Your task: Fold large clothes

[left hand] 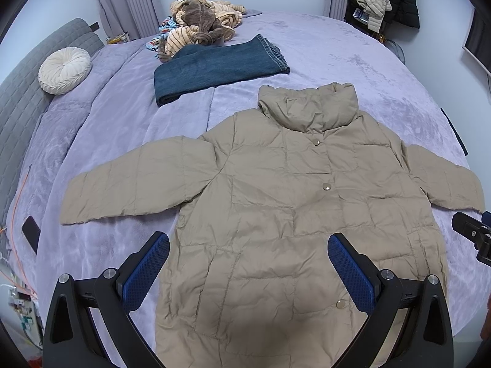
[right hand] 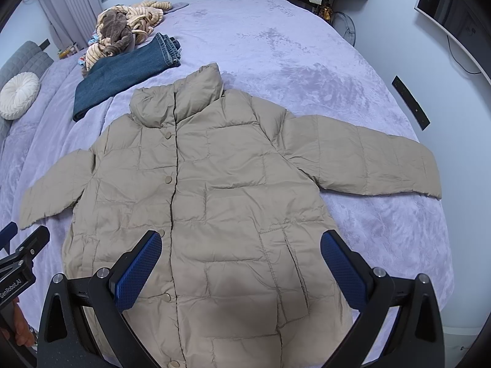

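Matt, crinkled quilted jacket (left hand: 276, 202) on plush velvety bedspread (left hand: 353, 61); folded jeans (left hand: 214, 64) are coarse denim.

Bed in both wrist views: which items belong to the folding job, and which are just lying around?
Job:
beige puffer jacket, spread flat, unfolded
left gripper, open
right gripper, open

Lying about:
folded jeans
striped plush heap
round white cushion
black phone
remote
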`<state>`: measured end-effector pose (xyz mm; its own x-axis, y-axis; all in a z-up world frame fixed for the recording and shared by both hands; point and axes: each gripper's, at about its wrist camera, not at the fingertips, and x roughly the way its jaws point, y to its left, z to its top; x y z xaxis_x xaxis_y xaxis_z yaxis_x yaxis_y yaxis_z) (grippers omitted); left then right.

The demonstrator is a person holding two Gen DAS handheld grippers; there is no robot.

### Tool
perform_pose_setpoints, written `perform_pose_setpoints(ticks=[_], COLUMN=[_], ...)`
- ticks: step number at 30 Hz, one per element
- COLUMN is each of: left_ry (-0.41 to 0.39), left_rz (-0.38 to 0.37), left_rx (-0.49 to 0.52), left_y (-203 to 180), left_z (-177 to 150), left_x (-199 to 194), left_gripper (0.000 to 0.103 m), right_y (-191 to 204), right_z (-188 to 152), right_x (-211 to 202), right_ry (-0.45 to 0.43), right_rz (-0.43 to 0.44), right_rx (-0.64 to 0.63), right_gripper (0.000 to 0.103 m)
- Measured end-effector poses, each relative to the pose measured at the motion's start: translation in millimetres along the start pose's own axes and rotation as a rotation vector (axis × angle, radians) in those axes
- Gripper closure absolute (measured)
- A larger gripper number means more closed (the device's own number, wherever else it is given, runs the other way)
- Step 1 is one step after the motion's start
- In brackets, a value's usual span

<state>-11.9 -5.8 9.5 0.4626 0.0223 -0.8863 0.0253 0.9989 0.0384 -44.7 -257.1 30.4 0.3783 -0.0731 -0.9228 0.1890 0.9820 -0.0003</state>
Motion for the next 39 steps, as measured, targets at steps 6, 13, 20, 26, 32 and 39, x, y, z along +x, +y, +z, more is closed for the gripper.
perform_pose_setpoints(ticks=[6,13,20,26,32,39], left_ry=[0.000,0.001,0.002,0.004,0.004,0.004], left_rz=[0.000,0.000,0.000,0.001,0.001,0.002], left_rx=[-0.001,-0.001,0.000,-0.002,-0.002,-0.004], left_y=[1.4,1.6,2.0,3.7,4.3,4.8], left_z=[-0.7,-0.9,-1.3,-2.9,-3.7,-4.1], left_x=[-0.4,-0.6,-1.0,-0.4,-0.7,-0.2], left_gripper=[0.000,0.000,0.000,0.000,0.000,0.000], right_y=[-0.5,0.3,1.2,1.6,2.5,3.7], right_z=[0.2,0.1,0.2,0.3,0.4,0.8], right_x=[-0.3,-0.1,1.2,1.1,1.3,1.9], right_ry=[0.000,-0.001,0.000,0.000,-0.001,0.001], right_rz=[0.001,0.000,0.000,0.000,0.000,0.001], right_rx=[0.000,0.000,0.000,-0.003,-0.004,-0.006], right_gripper=[0.000,0.000,0.000,0.000,0.000,0.000])
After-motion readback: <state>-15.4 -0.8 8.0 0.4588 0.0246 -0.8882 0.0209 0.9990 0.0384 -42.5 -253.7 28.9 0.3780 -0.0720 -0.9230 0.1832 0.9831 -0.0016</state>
